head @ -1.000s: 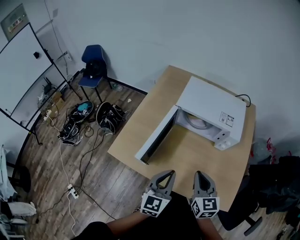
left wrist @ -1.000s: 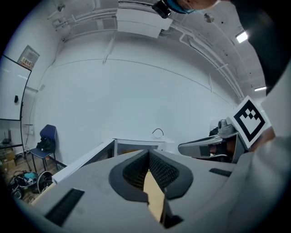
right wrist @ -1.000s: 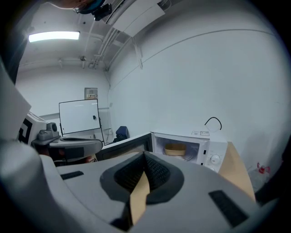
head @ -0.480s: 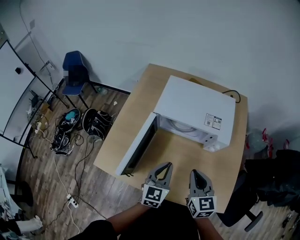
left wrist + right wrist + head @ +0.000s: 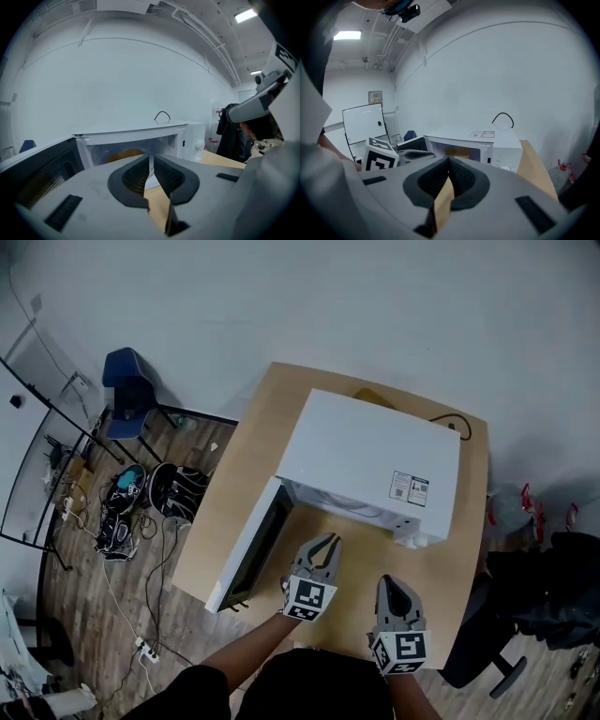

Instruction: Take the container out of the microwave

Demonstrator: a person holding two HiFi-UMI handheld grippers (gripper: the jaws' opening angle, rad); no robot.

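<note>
A white microwave (image 5: 370, 460) stands on the wooden table (image 5: 459, 559) with its door (image 5: 251, 545) swung open to the left. Inside the cavity a tan container (image 5: 124, 154) shows; it is also seen as the container (image 5: 458, 152) in the right gripper view. The head view hides the cavity under the microwave's roof. My left gripper (image 5: 322, 545) is shut and empty, pointing at the opening just in front of it. My right gripper (image 5: 392, 587) hangs further back and to the right, its jaws also shut with nothing in them.
The door (image 5: 33, 168) juts out past the table's front-left edge. A black cable (image 5: 450, 423) loops behind the microwave. On the floor are a blue chair (image 5: 127, 395), bags (image 5: 169, 488) and cords at left. An office chair (image 5: 478, 657) and dark clothing (image 5: 553, 587) stand at right.
Both grippers have moved forward toward the microwave, the left one further and lower. The head view has shifted, so the cavity is now hidden under the microwave's top.
</note>
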